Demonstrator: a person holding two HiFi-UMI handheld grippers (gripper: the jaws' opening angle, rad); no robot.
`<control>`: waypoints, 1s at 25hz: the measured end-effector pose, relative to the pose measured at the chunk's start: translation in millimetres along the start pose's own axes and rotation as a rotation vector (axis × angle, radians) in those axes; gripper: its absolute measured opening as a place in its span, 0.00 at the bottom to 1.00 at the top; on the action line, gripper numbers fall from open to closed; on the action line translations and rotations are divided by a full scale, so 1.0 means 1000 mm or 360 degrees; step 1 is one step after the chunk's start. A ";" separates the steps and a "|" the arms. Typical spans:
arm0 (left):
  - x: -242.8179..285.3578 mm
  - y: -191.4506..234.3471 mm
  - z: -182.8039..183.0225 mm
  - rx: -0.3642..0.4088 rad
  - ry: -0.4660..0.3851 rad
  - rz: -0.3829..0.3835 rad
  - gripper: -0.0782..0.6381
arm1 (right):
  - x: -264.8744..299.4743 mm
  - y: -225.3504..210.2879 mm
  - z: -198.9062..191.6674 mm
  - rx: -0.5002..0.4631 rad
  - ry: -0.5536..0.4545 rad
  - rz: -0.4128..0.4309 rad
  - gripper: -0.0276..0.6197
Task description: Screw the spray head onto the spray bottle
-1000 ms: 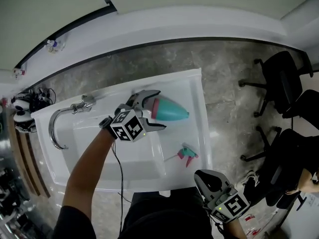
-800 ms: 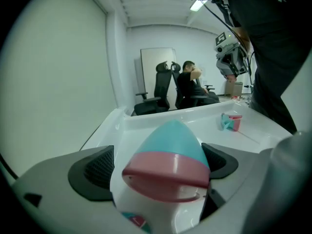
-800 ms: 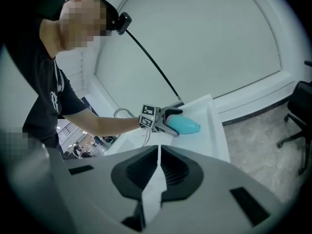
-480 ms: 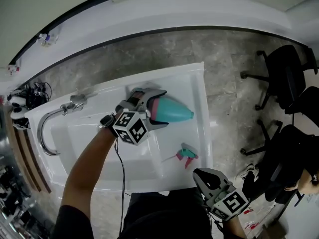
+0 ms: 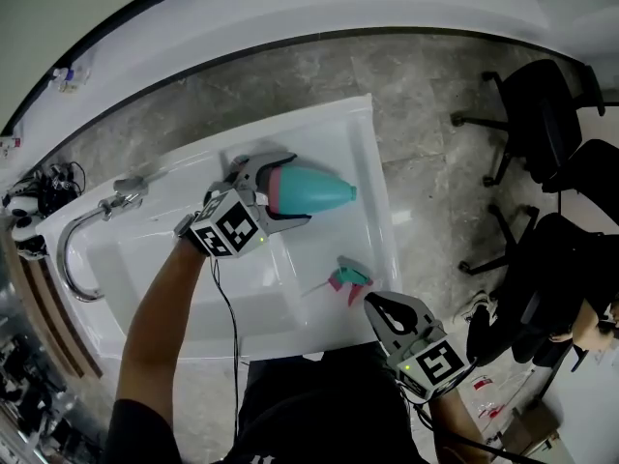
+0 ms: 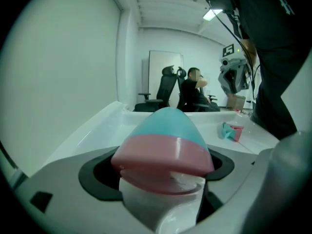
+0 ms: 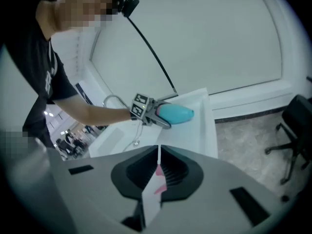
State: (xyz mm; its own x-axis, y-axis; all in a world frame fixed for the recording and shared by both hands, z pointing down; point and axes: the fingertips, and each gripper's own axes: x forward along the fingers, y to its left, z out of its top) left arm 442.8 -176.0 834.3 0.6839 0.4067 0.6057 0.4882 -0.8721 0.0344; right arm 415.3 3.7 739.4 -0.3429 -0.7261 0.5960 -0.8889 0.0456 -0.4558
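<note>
Bottle [image 5: 324, 191], teal and pink, sits in left claw [image 5: 290, 191].

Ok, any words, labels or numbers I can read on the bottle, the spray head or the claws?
No text can be read anywhere.
The spray bottle: plain teal and pink, no label showing.
The spray head: no print visible.
The left claw and right claw: black-and-white square markers only, no letters.
The black shirt: pale print, too blurred to read.
</note>
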 end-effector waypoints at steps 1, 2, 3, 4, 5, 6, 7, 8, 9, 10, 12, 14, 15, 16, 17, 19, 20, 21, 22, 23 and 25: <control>-0.004 0.001 0.002 -0.0047 -0.0026 0.0004 0.76 | 0.004 -0.008 -0.007 -0.0100 0.0091 -0.0074 0.04; -0.009 0.001 0.005 -0.0113 -0.0070 0.0014 0.76 | 0.009 -0.014 -0.015 -0.0205 0.0198 -0.0139 0.04; -0.016 0.001 0.010 -0.0194 -0.0134 0.0030 0.76 | 0.015 -0.018 -0.024 -0.0300 0.0308 -0.0183 0.04; -0.025 0.000 0.016 -0.0279 -0.0209 0.0053 0.76 | 0.021 -0.019 -0.033 -0.0379 0.0410 -0.0201 0.08; -0.035 -0.002 0.022 -0.0361 -0.0283 0.0083 0.76 | 0.028 -0.017 -0.041 -0.0446 0.0498 -0.0199 0.14; -0.045 -0.005 0.026 -0.0433 -0.0348 0.0117 0.76 | 0.035 -0.014 -0.047 -0.0505 0.0572 -0.0188 0.19; -0.054 -0.010 0.028 -0.0493 -0.0394 0.0152 0.76 | 0.040 -0.012 -0.053 -0.0554 0.0635 -0.0178 0.23; -0.063 -0.016 0.029 -0.0537 -0.0419 0.0182 0.76 | 0.045 -0.011 -0.058 -0.0592 0.0689 -0.0172 0.25; -0.070 -0.024 0.029 -0.0563 -0.0436 0.0206 0.76 | 0.049 -0.011 -0.063 -0.0617 0.0737 -0.0168 0.28; -0.076 -0.032 0.031 -0.0572 -0.0457 0.0224 0.76 | 0.051 -0.012 -0.068 -0.0633 0.0780 -0.0166 0.31; -0.086 -0.047 0.033 -0.0573 -0.0497 0.0248 0.76 | 0.055 -0.017 -0.074 -0.0658 0.0860 -0.0169 0.33; -0.094 -0.061 0.030 -0.0604 -0.0508 0.0265 0.77 | 0.058 -0.023 -0.079 -0.0684 0.0943 -0.0169 0.33; -0.098 -0.066 0.027 -0.0628 -0.0512 0.0275 0.77 | 0.060 -0.025 -0.081 -0.0692 0.0982 -0.0163 0.33; -0.102 -0.071 0.024 -0.0655 -0.0517 0.0286 0.77 | 0.062 -0.026 -0.083 -0.0696 0.1019 -0.0152 0.33; -0.106 -0.075 0.021 -0.0680 -0.0525 0.0298 0.76 | 0.063 -0.026 -0.086 -0.0697 0.1056 -0.0139 0.33; -0.112 -0.082 0.017 -0.0713 -0.0531 0.0319 0.76 | 0.066 -0.025 -0.091 -0.0698 0.1123 -0.0118 0.33; -0.114 -0.085 0.015 -0.0722 -0.0527 0.0327 0.76 | 0.068 -0.025 -0.094 -0.0700 0.1150 -0.0112 0.33; -0.116 -0.088 0.014 -0.0726 -0.0519 0.0332 0.77 | 0.069 -0.025 -0.095 -0.0704 0.1170 -0.0106 0.33; -0.117 -0.091 0.013 -0.0728 -0.0508 0.0335 0.77 | 0.070 -0.024 -0.095 -0.0709 0.1181 -0.0100 0.33; -0.118 -0.093 0.011 -0.0727 -0.0498 0.0338 0.77 | 0.070 -0.024 -0.095 -0.0714 0.1184 -0.0095 0.33; -0.119 -0.097 0.009 -0.0736 -0.0489 0.0350 0.77 | 0.071 -0.024 -0.095 -0.0726 0.1177 -0.0086 0.30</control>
State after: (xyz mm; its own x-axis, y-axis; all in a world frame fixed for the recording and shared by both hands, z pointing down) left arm 318.5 -137.3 751.7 0.9014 0.2034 0.3822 0.0781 -0.9447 0.3185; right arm 383.0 16.9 855.2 -0.2653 -0.1101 0.9579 -0.8904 0.4092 -0.1995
